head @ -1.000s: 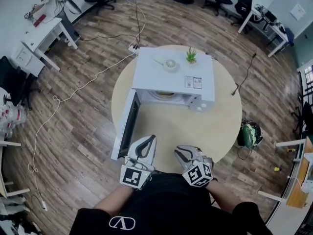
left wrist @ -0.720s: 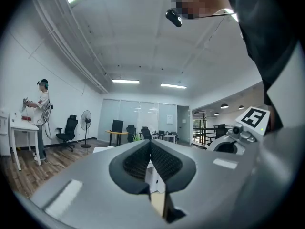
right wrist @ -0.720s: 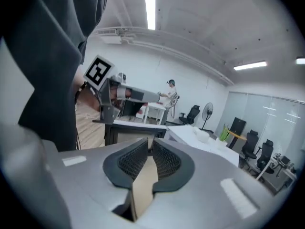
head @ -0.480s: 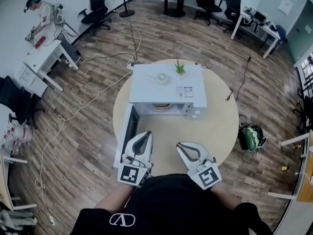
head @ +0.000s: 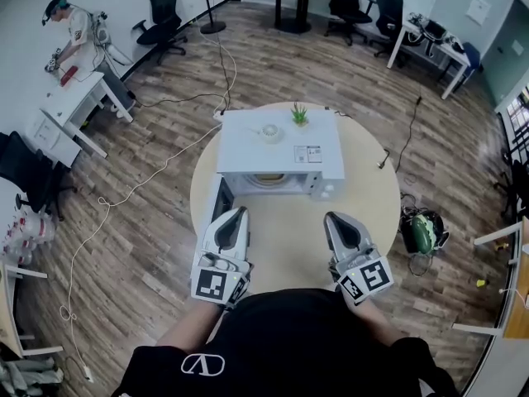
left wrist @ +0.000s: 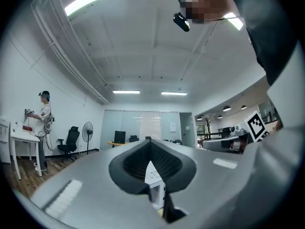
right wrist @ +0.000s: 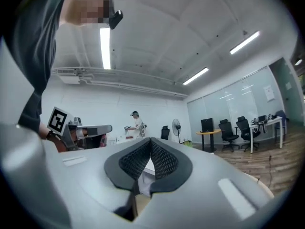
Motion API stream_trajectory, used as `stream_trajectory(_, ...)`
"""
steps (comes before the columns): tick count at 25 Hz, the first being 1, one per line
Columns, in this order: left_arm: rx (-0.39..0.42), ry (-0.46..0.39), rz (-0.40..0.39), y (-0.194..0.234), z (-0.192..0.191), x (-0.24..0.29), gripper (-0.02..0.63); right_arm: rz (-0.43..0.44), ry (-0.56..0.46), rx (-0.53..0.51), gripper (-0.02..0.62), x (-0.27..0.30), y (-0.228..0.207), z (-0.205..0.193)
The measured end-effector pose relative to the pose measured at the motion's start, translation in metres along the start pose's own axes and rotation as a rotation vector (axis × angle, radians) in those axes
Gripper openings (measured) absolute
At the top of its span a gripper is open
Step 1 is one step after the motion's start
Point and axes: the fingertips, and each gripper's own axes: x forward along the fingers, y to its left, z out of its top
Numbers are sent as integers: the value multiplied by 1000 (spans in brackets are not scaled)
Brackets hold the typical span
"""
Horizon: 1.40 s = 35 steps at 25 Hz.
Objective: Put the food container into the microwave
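A white microwave [head: 281, 143] stands on the round wooden table [head: 289, 234], its door [head: 216, 209] swung open to the left. A tan round item [head: 269, 178], seemingly the food container, lies in the cavity; its details are too small to tell. My left gripper [head: 239, 213] hovers shut and empty over the table's near left, beside the door. My right gripper [head: 331, 219] is shut and empty at the near right. In the left gripper view the jaws [left wrist: 150, 144] meet at the tip; in the right gripper view [right wrist: 150, 141] likewise. Both point toward the microwave.
A small potted plant [head: 298, 114] and a white round object [head: 269, 131] sit on the microwave's top. Cables run across the floor to the table's back. A green bag [head: 421, 231] lies on the floor at right. A person [head: 73, 25] stands at a desk far left.
Both grippers have moved apart and a little forward over the table, still shut. The head view has tilted up, so the microwave sits lower in frame.
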Motion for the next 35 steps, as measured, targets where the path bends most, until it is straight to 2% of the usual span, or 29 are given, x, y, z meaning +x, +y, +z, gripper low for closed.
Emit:
stream_trajectory(4,-7,-10,7,1,5,-1,0,-87,-19,58,11,-8,-26,0)
stream_trajectory(7,-16,-8,11,3,5,-2,0,-115,-13,47,11,-13,-32,-1)
stream_trajectory(18,-32,-5,27,11,4,-9,0,-141,60,-48,8,-19,-35,-15)
stream_trajectory(35,-30,-4,28,12,5,-12,0,-155,55,-53,8,-21,-43,-15)
